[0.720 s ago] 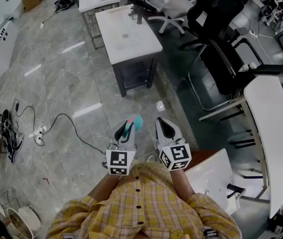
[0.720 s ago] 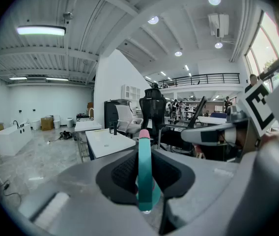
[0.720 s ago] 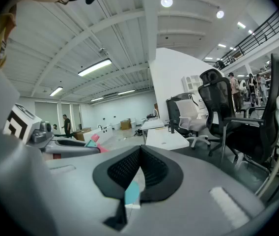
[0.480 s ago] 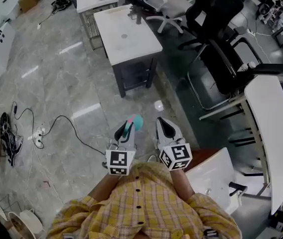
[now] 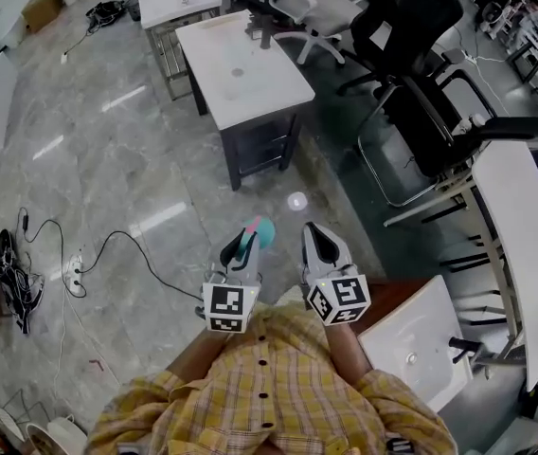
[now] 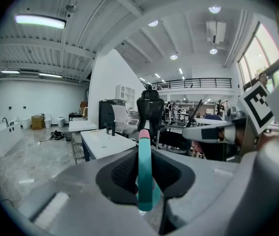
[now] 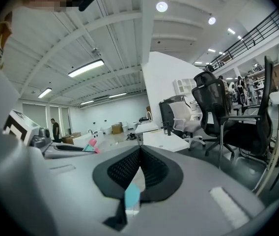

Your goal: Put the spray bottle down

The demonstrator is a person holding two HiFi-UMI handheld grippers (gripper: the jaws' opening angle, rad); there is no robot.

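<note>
A teal spray bottle point(image 5: 259, 232) with a pink tip sits between the pads of my left gripper point(image 5: 241, 247), which is shut on it, held in front of the person's chest above the floor. In the left gripper view the spray bottle point(image 6: 144, 178) stands upright between the dark pads, the left gripper point(image 6: 145, 154) pointing at a white table point(image 6: 104, 141). My right gripper point(image 5: 315, 239) hangs beside it to the right, apart from the bottle. In its own view the right gripper point(image 7: 140, 152) has its pads together with nothing held. The white table point(image 5: 241, 74) lies ahead across the floor.
Black office chairs point(image 5: 421, 83) and a white chair point(image 5: 321, 3) stand right of the table. A small dark object point(image 5: 265, 34) stands on the table's far edge. Cables point(image 5: 70, 259) lie on the floor at left. A white basin point(image 5: 421, 349) and a long white desk point(image 5: 525, 245) are at right.
The head view has shifted a little, so the table and floor have slid slightly in the frame. Both grippers keep their places, and the left stays shut on the bottle.
</note>
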